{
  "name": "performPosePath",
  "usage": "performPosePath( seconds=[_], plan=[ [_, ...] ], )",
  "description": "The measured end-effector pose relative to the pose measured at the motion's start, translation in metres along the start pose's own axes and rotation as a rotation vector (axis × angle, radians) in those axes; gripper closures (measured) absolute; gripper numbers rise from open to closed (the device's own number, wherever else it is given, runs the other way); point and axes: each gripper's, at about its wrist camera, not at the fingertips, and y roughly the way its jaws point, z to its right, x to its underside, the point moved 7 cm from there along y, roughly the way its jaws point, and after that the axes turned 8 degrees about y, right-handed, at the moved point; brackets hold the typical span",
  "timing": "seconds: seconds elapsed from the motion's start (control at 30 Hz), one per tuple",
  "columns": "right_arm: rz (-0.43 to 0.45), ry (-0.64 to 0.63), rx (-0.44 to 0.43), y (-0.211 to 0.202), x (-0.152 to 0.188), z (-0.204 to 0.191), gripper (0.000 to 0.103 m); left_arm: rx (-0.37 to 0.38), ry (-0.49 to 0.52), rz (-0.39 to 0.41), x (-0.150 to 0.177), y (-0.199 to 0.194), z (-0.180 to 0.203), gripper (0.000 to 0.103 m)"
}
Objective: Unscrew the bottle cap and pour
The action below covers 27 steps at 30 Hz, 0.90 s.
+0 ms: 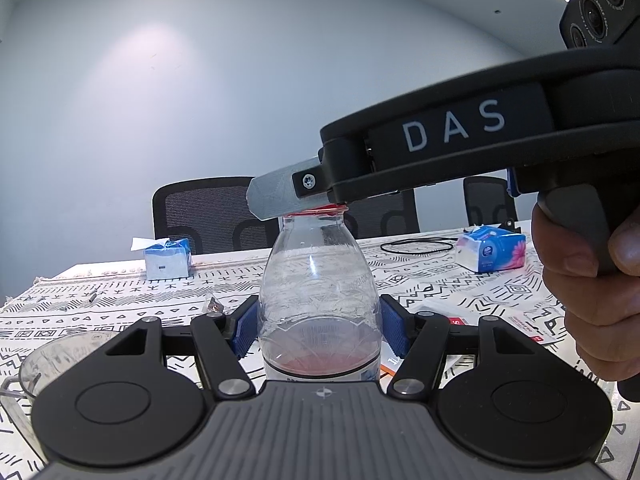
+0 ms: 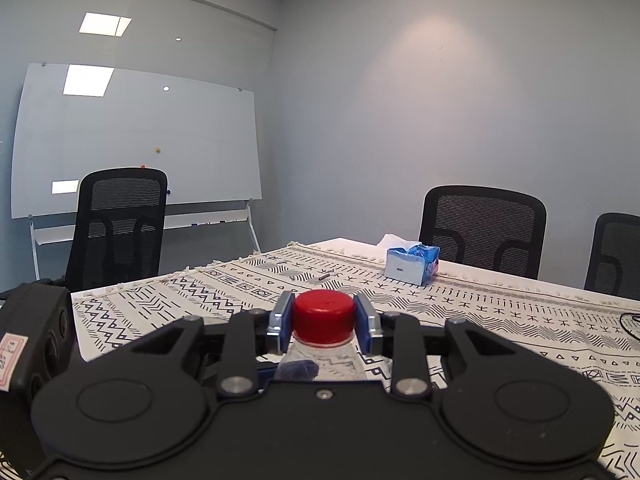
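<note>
Left wrist: left gripper (image 1: 319, 330) clamped on the body of the clear bottle (image 1: 319, 300), blue pads pressed to both sides, bottle upright on the patterned tablecloth (image 1: 120, 300). Right gripper (image 1: 304, 204) comes in from above at the cap, a hand (image 1: 592, 292) on its handle. Clear cup (image 1: 48, 364) low left.

Right wrist: right gripper (image 2: 323, 318) closed on the red cap (image 2: 323, 314), 2 pads touching its sides, cap seated on the bottle neck. Tissue pack (image 2: 412, 264) further back
</note>
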Motion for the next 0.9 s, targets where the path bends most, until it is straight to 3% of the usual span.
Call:
performPosePath(
  seconds=[0.07,0.2,0.53,0.63,0.67,0.8,0.9],
  plan=[
    [-0.002,0.007,0.003,-0.001,-0.001,0.001,0.069,0.001,0.005,0.001,0.0,0.0,0.001,0.043],
    [0.004,0.024,0.014,-0.003,-0.001,0.0,0.056,-0.012,0.012,-0.001,0.0,0.0,0.002,0.043],
    [0.014,0.01,0.082,0.014,-0.013,-0.011,0.052,-0.043,0.036,-0.003,-0.002,0.002,0.005,0.043],
    [-0.016,0.005,0.124,0.027,-0.012,-0.008,0.053,-0.036,0.039,0.005,0.001,-0.004,0.0,0.043],
    [-0.026,0.013,0.123,0.031,-0.011,-0.006,0.07,-0.035,0.04,0.007,0.002,-0.006,-0.002,0.043],
    [0.0,0.002,0.088,0.031,-0.005,-0.001,0.07,-0.029,0.038,0.007,0.002,-0.008,-0.002,0.043],
    [0.006,0.008,0.015,0.032,-0.005,0.005,0.07,-0.012,0.023,0.007,0.003,-0.009,-0.003,0.044]
  ],
)
